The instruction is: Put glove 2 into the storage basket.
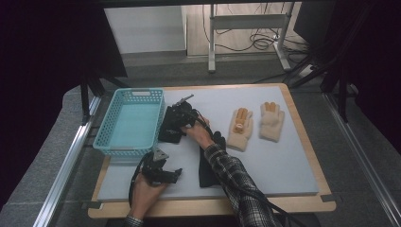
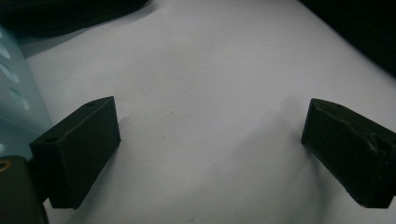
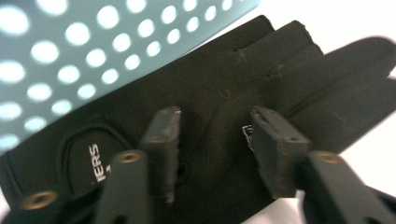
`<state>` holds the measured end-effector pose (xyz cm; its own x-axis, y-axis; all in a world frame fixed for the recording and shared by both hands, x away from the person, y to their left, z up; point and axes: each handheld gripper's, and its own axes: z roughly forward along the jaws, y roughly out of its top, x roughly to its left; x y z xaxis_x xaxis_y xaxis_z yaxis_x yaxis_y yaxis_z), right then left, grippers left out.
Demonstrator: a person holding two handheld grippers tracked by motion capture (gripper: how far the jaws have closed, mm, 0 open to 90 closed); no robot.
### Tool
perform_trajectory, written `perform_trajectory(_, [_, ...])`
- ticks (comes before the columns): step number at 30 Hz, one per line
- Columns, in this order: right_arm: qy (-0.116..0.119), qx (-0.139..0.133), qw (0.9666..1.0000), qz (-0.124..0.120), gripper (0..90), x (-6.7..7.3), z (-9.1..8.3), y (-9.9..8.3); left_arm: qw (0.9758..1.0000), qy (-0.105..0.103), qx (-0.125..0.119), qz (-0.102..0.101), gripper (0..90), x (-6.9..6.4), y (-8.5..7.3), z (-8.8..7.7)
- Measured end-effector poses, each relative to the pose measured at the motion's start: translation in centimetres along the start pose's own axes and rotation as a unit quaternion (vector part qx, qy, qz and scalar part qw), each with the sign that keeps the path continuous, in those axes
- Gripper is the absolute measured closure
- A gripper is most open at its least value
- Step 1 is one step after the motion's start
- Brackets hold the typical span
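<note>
A black glove (image 1: 166, 131) lies flat on the grey mat against the right side of the turquoise basket (image 1: 130, 120). My right gripper (image 1: 174, 124) is down over this glove. In the right gripper view its jaws (image 3: 215, 119) stand apart over the glove's back (image 3: 261, 60), open, with the fabric between them. A second black glove (image 1: 207, 166) lies partly under the right forearm. My left gripper (image 1: 176, 174) rests near the front of the mat, jaws wide open (image 2: 208, 121) over bare mat.
Two beige gloves (image 1: 240, 128) (image 1: 271, 122) lie side by side on the right half of the mat. The basket wall (image 2: 14, 102) is close on the left of the left gripper. The wooden table edge (image 1: 213, 207) runs along the front.
</note>
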<state>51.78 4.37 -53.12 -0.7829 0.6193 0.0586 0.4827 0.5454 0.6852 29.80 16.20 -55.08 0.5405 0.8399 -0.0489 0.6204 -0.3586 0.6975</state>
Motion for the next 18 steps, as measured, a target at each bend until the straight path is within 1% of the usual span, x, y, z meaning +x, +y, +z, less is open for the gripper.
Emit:
perform_trajectory(1, [0.003,0.003,1.0000,0.005,65.3,0.0,0.0,0.1,1.0000,0.000,0.000,0.000,4.6,0.0,0.0,0.0])
perform_trajectory(2, [0.000,0.013,0.9999,0.005,78.2,0.1,-0.1,0.4,1.0000,0.000,0.000,0.000,4.6,0.0,0.0,0.0])
perform_trajectory(3, [0.000,0.013,0.9999,0.005,78.2,0.1,-0.1,0.4,1.0000,0.000,0.000,0.000,4.6,0.0,0.0,0.0])
perform_trajectory(5, [0.006,0.019,0.9998,0.008,84.7,0.1,-0.1,0.4,1.0000,0.000,0.000,0.000,4.6,0.0,0.0,0.0])
perform_trajectory(8, [0.006,0.018,0.9998,0.011,86.7,0.1,-0.2,0.3,1.0000,0.000,0.000,0.000,4.6,0.0,0.0,0.0])
perform_trajectory(10, [0.004,0.018,0.9998,0.005,87.3,0.2,-0.4,0.4,1.0000,0.000,0.000,0.000,4.6,0.0,0.0,0.0])
perform_trajectory(12, [0.007,0.012,0.9999,0.002,87.4,0.3,-1.1,0.5,1.0000,0.000,0.000,0.000,4.6,0.0,0.0,0.0])
perform_trajectory(13, [0.007,0.012,0.9999,0.002,87.4,0.3,-1.1,0.5,1.0000,0.000,0.000,0.000,4.6,0.0,0.0,0.0])
perform_trajectory(14, [0.012,0.008,0.9999,0.002,87.4,0.2,-1.5,0.6,1.0000,0.000,0.000,0.000,4.6,0.0,0.0,0.0])
perform_trajectory(17, [0.019,-0.003,0.9998,-0.005,87.4,0.3,-3.2,0.8,1.0000,0.000,0.000,0.000,4.7,0.0,0.0,0.0])
perform_trajectory(18, [0.019,-0.003,0.9998,-0.005,87.4,0.3,-3.2,0.8,1.0000,0.000,0.000,0.000,4.6,0.0,0.0,0.0])
